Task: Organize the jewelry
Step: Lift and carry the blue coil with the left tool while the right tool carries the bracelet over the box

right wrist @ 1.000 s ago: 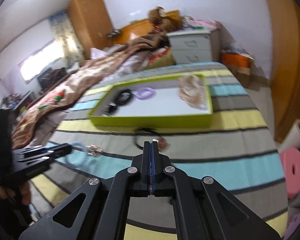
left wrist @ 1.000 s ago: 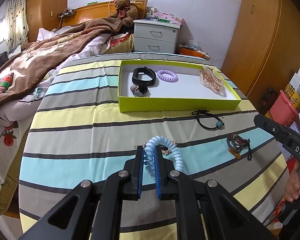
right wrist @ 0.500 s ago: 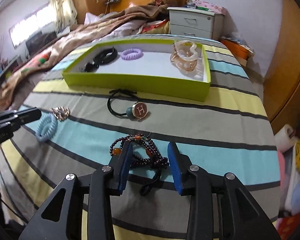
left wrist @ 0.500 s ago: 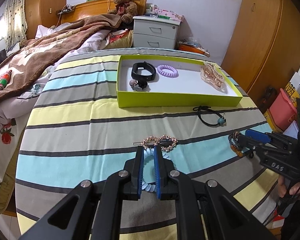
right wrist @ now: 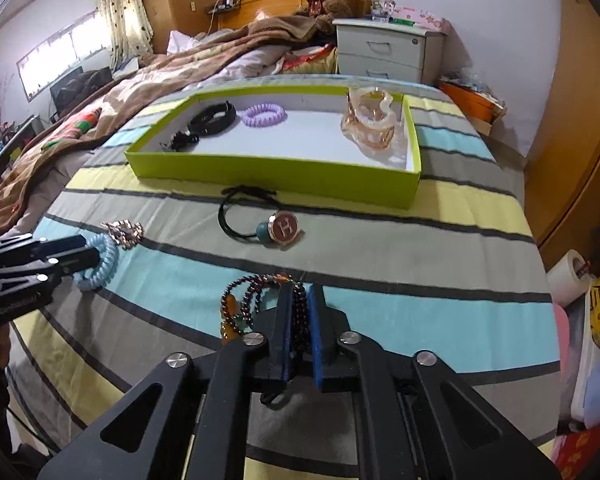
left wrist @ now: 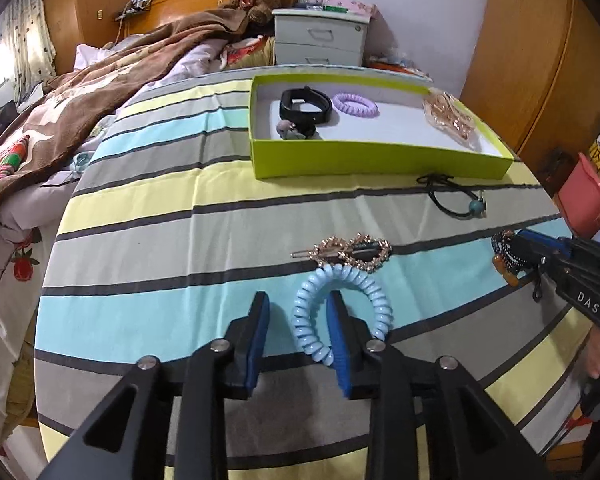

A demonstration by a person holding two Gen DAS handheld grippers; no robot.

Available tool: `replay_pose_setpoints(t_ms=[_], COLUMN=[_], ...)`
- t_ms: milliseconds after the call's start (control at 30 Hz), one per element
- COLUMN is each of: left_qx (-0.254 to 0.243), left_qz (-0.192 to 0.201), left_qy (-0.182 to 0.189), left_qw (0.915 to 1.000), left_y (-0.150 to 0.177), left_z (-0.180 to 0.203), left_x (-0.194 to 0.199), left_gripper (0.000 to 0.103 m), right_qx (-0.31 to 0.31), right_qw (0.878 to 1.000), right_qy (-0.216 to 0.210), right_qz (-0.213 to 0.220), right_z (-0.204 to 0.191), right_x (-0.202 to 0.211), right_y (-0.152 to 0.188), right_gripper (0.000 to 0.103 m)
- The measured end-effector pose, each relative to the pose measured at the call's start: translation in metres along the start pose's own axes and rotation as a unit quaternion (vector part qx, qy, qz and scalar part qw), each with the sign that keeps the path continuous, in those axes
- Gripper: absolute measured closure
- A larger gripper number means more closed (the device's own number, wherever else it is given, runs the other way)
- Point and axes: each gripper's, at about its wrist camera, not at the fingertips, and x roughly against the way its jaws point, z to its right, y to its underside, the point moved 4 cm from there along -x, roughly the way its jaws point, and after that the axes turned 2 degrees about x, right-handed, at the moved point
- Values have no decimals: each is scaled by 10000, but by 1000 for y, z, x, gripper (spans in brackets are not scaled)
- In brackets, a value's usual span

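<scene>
With its jaws now closed onto the beaded bracelet (right wrist: 256, 300), the right gripper (right wrist: 299, 320), which stood open around those beads half a second ago, has a hold on them while they lie on the striped tablecloth (right wrist: 420, 248). The left gripper (left wrist: 298, 330) has changed the other way: clamped on the blue coil hair tie (left wrist: 340, 308) a moment ago, it now stands wide, one finger inside the loop, beside the gold hair clip (left wrist: 348, 250). Judged from this, the bracelet is ready for transfer into the green tray (right wrist: 276, 172), whereas the coil tie needs regrasping.
</scene>
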Motion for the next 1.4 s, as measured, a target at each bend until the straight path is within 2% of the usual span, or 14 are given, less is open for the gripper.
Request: replay_pose_setpoints(t_ms=[33,167,200,233,300,833,1400], left_qx=[-11,-158,-193,-189,-136,10,63], left_qz=[0,33,46,51,43,427,823], left_qy=[0,-131,-133,-84,-56,154,386], left_qw=[10000,9998,9997,9998,9999,9990,9958], left_y=[0,-2,-2,-3,-4,-26,-88], left_z=[1,5,6,6,5,2,7], left_x=[-1,-3,-3,-3,-3,25,33], left_gripper=[68,70,75,87,92,93,93], right_qx=[0,-3,-2,-8,-33,-11,251], right_qw=[10000,9999,9999,9998,9998,9971,9929], right_qy=[-18,-63,-64,-65,-75,-145,-188], right_qz=[34,138,149,164,205,741,1147], right_z=[0,-2,-2,-3,-2,-8,-13], right_x=[2,8,8,8,10,44,49], right_y=[-1,-4,-5,-5,-6,-35,-109], right_gripper=[100,100,100,100,100,100,100])
